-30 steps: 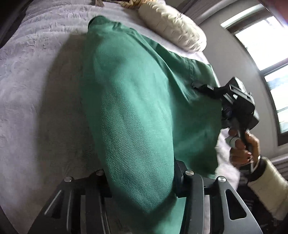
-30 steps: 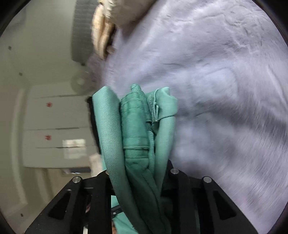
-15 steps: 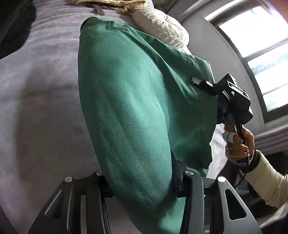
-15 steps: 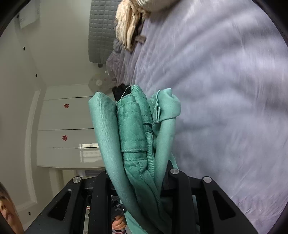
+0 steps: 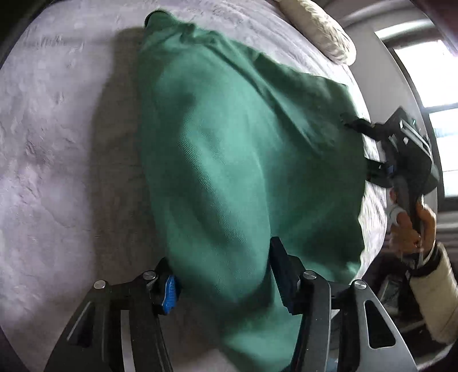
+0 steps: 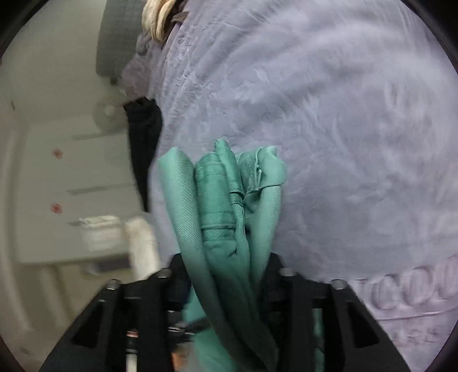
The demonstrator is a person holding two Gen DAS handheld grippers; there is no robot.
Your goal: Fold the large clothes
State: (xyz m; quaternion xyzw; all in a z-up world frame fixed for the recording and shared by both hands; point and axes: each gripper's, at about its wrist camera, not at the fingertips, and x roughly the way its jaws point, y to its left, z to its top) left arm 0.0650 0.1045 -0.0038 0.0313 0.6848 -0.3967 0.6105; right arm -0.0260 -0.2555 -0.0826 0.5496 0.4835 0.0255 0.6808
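Observation:
A large green garment (image 5: 234, 160) hangs stretched over the grey bedspread (image 5: 57, 160), its far end resting on the bed. My left gripper (image 5: 226, 274) is shut on the garment's near edge. My right gripper (image 5: 352, 123), seen from the left wrist view at the right, grips the garment's other corner. In the right wrist view my right gripper (image 6: 226, 266) is shut on a bunched wad of the green garment (image 6: 226, 200), with several folds standing up between the fingers.
A cream pillow (image 5: 317, 25) lies at the head of the bed. A window (image 5: 429, 94) is at the right. A dark cloth (image 6: 143, 143) hangs at the bed's edge, with white cupboards (image 6: 71, 186) and a cream blanket (image 6: 160, 20) beyond.
Both grippers have dropped towards the bed with the garment; the cloth now sags and spreads wider over the bedspread. Both grips are unchanged.

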